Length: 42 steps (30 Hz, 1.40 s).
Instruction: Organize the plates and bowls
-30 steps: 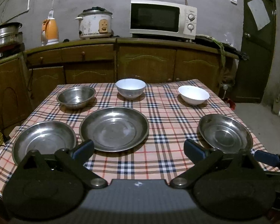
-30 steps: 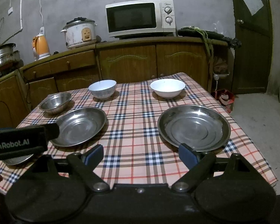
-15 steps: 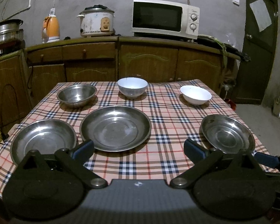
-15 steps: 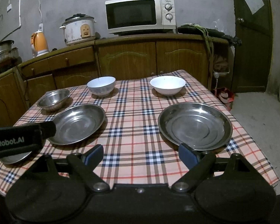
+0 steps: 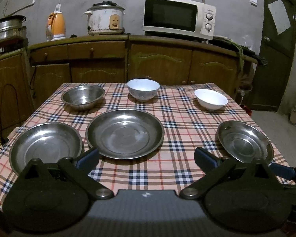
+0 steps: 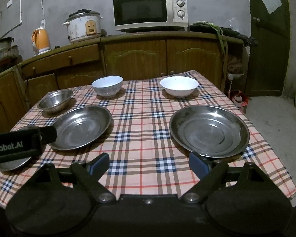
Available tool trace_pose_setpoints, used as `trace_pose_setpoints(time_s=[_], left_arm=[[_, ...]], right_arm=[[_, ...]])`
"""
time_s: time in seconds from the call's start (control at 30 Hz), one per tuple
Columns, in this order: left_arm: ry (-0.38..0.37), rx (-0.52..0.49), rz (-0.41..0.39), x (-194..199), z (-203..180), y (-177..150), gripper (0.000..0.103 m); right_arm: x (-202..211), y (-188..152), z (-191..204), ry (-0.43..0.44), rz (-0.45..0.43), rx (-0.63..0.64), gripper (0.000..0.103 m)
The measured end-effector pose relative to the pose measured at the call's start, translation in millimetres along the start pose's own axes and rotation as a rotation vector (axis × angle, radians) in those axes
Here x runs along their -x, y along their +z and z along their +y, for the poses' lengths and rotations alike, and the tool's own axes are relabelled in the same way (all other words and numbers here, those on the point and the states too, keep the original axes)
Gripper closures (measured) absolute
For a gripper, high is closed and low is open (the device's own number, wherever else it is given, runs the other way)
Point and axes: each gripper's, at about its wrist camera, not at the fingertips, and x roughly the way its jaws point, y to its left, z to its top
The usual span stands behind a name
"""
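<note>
Steel plates and bowls all loose on the plaid tablecloth (image 5: pixel 183 122); both grippers spread wide, gripping nothing.

Left wrist view: left gripper (image 5: pixel 147 158) at bottom of frame, fingers apart, hovering at the near table edge. Left steel plate (image 5: pixel 45 144) at lower left, just beside the centre steel plate (image 5: pixel 125 133) at mid-frame; right steel plate (image 5: pixel 244 141) well apart at lower right. Back row: steel bowl (image 5: pixel 82 96) upper left, bluish-white bowl (image 5: pixel 143 89) top centre, white bowl (image 5: pixel 210 99) upper right. Right wrist view: right gripper (image 6: pixel 149 163) at bottom, fingers apart, right fingertip close to the right plate's near rim, contact unclear. Microwave (image 6: pixel 150 9) on the counter at top of frame.
</note>
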Motion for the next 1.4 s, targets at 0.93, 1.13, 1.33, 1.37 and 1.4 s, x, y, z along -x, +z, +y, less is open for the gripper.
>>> trace_pose_setpoints(time_s=[0.93,1.13,1.33,1.37,1.4], left_arm=[[0.024,0.017,0.02,-16,18,3,0.0],[0.033,0.026,0.028,-20,23,4,0.0],[0.044,0.035,0.035,-24,28,5,0.0],[0.046,0.037,0.037,-25,29,5,0.0],[0.048,0.039,0.039,-26,30,5,0.0]], right_arm=[[-19,4,8,-0.007,0.023,0.023,0.0],[-25,7,13,0.0,0.025,0.035,0.0],[-32,11,20,0.013,0.018,0.05,0.0],[-34,11,21,0.016,0.018,0.053,0.0],[-35,12,23,0.02,0.02,0.056,0.0]])
